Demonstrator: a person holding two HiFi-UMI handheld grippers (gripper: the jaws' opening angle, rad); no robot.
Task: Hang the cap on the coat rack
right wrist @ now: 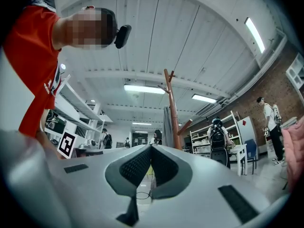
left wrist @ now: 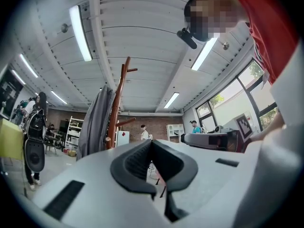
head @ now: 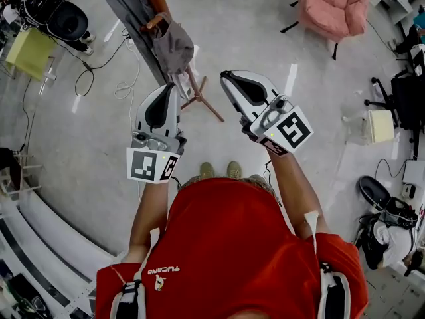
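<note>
Cap [head: 171, 45], where was it?

Grey, it hung on a peg of the wooden coat rack [head: 207, 105] in the upper middle of the head view, beside a long grey coat [head: 126, 2] on the same rack.

And the left gripper [head: 171, 88]?

Its fingers were pressed fully together with nothing between them. It sat just below the cap in the frame.

The right gripper [head: 225, 78]?

Its fingers were also closed tip to tip and empty, near the centre of the frame, right of the rack's legs.

Who held them?

A person in a red shirt [head: 232, 244], standing on the pale floor [head: 80, 138].
</note>
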